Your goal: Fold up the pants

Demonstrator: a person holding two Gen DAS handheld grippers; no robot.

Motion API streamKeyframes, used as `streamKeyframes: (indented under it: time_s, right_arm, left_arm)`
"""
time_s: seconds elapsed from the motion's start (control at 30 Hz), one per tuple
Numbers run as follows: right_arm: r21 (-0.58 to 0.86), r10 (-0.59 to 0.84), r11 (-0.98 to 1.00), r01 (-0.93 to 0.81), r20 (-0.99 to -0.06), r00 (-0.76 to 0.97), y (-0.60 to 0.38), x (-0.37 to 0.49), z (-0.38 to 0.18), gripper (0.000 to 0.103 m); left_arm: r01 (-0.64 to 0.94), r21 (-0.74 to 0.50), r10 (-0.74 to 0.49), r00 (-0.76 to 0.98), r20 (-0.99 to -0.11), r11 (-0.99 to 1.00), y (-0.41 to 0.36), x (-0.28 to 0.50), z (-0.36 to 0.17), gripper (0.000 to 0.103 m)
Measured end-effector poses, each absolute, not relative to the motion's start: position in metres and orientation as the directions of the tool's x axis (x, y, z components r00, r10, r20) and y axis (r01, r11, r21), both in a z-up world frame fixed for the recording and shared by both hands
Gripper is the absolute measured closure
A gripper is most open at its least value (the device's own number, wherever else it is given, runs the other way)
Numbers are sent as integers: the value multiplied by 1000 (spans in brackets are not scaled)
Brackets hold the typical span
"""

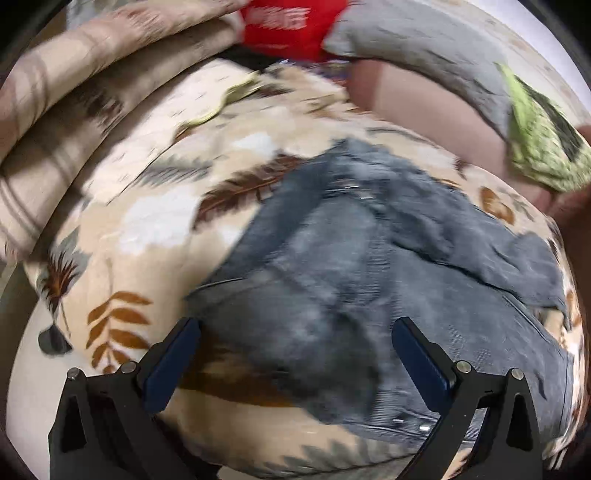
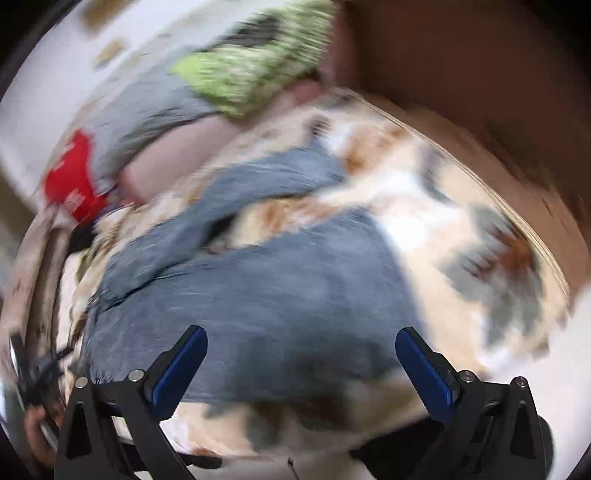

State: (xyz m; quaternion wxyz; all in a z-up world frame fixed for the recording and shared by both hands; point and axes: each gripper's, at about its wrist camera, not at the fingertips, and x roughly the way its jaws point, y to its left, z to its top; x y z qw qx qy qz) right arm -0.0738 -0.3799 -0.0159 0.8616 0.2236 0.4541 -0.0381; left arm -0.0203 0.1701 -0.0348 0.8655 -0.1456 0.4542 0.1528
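My left tongs [image 1: 295, 354] and right tongs [image 2: 301, 363] gape wide, empty, over crumpled grey-blue corduroy pants [image 1: 369, 280] on fleecy leaf-print blanket [image 1: 147, 221]. Red bag [image 1: 291, 26] lettering unreadable.

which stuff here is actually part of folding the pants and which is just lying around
Part of the job:
- grey-blue pants, spread on the leaf-print blanket
- left gripper, jaws open, above the pants
- right gripper, jaws open, above the pants

Just lying about:
- red item with white print
- green patterned cloth
- grey pillow
- beige striped bedding
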Motion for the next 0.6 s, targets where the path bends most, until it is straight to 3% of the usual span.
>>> streamKeyframes:
  time_s: [0.17, 0.37, 0.6]
  right_arm:
    - [449, 190, 806, 385, -814, 549, -427, -85, -27, 0]
    - [551, 281, 738, 389, -775, 566, -432, -85, -37, 0]
    - [578, 320, 703, 415, -778, 541, -426, -84, -56, 0]
  left_arm:
    - [-444, -190, 84, 528, -845, 876, 188, -25, -46, 0]
    - [-415, -127, 130, 537, -834, 901, 176, -28, -40, 0]
    - [-391, -95, 153, 556, -817, 915, 170, -33, -35, 0]
